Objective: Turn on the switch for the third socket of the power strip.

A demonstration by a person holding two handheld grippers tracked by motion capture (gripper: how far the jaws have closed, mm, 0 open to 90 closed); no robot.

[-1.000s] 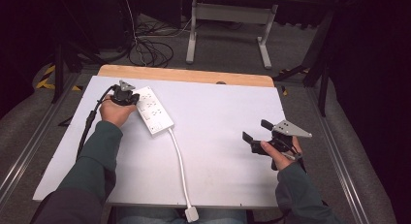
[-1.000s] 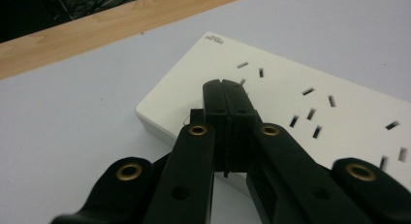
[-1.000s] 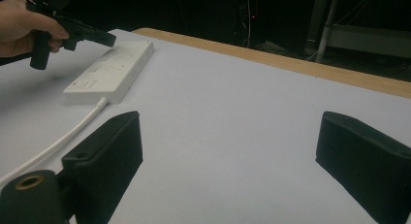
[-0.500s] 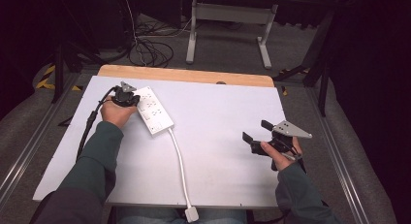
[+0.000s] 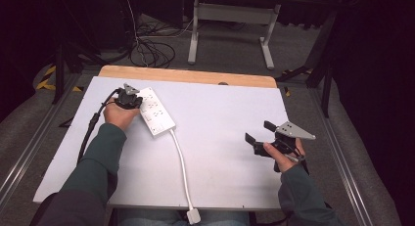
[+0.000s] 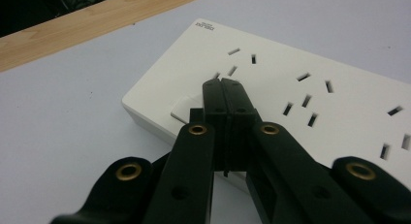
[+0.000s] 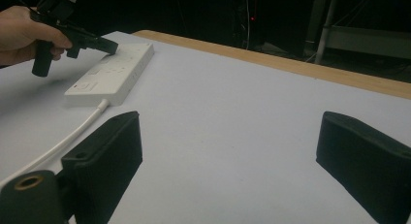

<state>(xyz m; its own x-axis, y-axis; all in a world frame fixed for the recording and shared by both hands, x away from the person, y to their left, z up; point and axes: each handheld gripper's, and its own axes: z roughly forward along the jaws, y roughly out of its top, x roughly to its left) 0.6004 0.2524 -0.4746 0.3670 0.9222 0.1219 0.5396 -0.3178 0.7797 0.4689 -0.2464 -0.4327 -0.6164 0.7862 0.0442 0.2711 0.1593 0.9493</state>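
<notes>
A white power strip (image 5: 156, 111) lies slanted on the left half of the white table (image 5: 230, 108). Its cable (image 5: 180, 160) runs toward me to a plug (image 5: 194, 216) hanging at the front edge. My left gripper (image 5: 138, 102) is shut, and its tips rest on the strip's far end. In the left gripper view the tips (image 6: 224, 83) touch the strip (image 6: 310, 98) beside a flat switch (image 6: 184, 106). My right gripper (image 5: 259, 131) hovers open at the right, holding nothing. The right gripper view has its wide-apart jaws (image 7: 232, 151) over bare table, the strip (image 7: 114, 71) and left gripper (image 7: 110, 47) far off.
A wooden board (image 5: 186, 75) edges the far side of the table. Beyond it, cables (image 5: 151, 45) lie on the floor beside a grey metal stand (image 5: 230, 20). Metal rails (image 5: 352, 162) run along both sides of the table.
</notes>
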